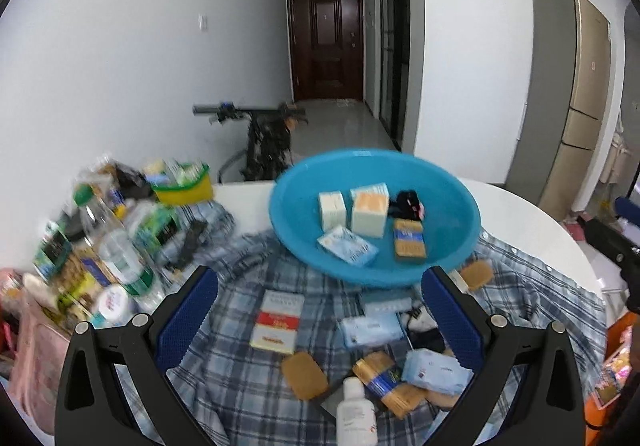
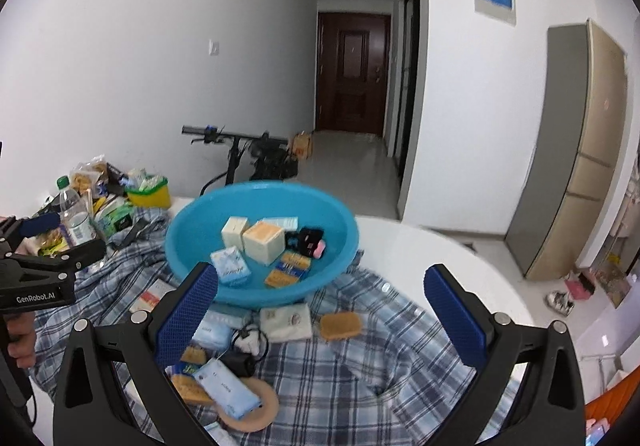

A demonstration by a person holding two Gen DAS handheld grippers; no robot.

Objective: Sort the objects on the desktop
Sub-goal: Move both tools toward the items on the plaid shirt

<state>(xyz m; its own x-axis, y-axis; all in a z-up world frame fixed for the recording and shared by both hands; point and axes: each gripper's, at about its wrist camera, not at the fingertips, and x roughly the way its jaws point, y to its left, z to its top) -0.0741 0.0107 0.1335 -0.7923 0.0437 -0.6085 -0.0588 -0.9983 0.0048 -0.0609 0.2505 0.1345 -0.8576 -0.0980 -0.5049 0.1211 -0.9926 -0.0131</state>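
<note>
A blue plastic basin (image 1: 288,222) (image 2: 188,246) rests on a plaid shirt (image 1: 240,378) (image 2: 360,374) and holds two cream boxes, a tissue pack, a black item and yellow-blue packets. Loose on the shirt lie a red-and-white box (image 1: 278,322), tissue packs (image 1: 370,330) (image 2: 230,394), a brown sponge (image 1: 304,374) (image 2: 340,325), a white bottle (image 1: 354,414) and a white pouch (image 2: 286,320). My left gripper (image 1: 320,310) hovers open above these items, nothing between its fingers. My right gripper (image 2: 322,310) is open over the shirt, to the right of the pile, also empty.
A heap of water bottles (image 1: 116,246) (image 2: 76,218), snack bags and a yellow tub (image 1: 184,188) (image 2: 150,194) crowds the table's left side. The white round table (image 2: 452,258) shows bare to the right. A scooter (image 2: 240,154) stands behind it. The left gripper's body (image 2: 36,274) shows at left.
</note>
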